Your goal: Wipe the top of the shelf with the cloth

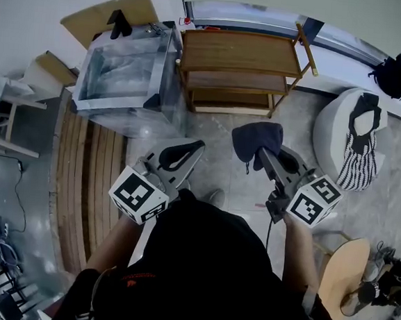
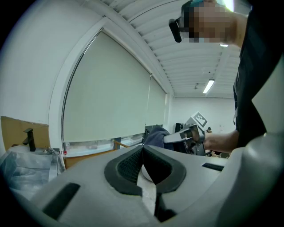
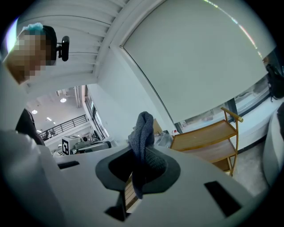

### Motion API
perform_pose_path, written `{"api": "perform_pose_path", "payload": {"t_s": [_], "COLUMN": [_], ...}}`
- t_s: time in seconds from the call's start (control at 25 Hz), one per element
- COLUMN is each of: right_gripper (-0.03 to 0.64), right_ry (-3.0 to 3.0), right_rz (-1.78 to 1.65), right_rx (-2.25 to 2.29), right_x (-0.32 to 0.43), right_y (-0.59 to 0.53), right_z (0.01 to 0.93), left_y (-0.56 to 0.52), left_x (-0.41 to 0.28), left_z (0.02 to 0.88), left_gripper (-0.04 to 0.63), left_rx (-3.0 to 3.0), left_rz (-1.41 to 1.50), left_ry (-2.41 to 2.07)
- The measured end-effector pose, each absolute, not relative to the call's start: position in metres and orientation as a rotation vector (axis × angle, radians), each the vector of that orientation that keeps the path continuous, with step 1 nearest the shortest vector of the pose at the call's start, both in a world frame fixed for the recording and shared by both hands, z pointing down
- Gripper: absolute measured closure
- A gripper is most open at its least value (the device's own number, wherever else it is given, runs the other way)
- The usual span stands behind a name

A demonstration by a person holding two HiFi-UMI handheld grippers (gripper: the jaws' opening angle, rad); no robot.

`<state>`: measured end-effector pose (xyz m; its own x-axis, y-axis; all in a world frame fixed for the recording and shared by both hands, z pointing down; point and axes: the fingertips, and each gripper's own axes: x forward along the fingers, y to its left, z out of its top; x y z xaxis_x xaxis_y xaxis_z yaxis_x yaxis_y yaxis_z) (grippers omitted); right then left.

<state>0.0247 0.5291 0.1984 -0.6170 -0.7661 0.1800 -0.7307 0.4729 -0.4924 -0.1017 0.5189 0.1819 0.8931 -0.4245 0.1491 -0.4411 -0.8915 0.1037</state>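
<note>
head view, nearest first: my left gripper (image 1: 197,148) has its fingers pressed together on nothing. my right gripper (image 1: 262,156) has its fingers clamped on the dark cloth (image 1: 255,138), held in the air. the wooden shelf (image 1: 238,51) stands well beyond. judged step: approach. next move calls for reaching forward and laying the cloth flat on the top board.

Both forearms (image 1: 296,244) reach forward as the person holds the left tool (image 1: 197,146) with its jaws pressed together on nothing, while the right tool (image 1: 263,156), level beside it, clamps a dark cloth (image 1: 255,138).
</note>
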Motion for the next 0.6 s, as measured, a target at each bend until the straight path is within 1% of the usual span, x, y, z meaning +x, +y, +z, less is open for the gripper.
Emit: {"api": "perform_pose_path", "payload": {"t_s": [0.6], "right_gripper": [0.591], "right_ry": [2.623], "right_rz": [-0.843], "right_rx": [-1.407], "right_x": [0.068], "right_y": [0.482], "right_z": [0.209], "left_y": [0.458], "left_x": [-0.065], "left_z": [0.188], "left_gripper": [0.574], "left_rx": [2.933], "left_rz": [0.135], "left_ry": [-0.646]}}
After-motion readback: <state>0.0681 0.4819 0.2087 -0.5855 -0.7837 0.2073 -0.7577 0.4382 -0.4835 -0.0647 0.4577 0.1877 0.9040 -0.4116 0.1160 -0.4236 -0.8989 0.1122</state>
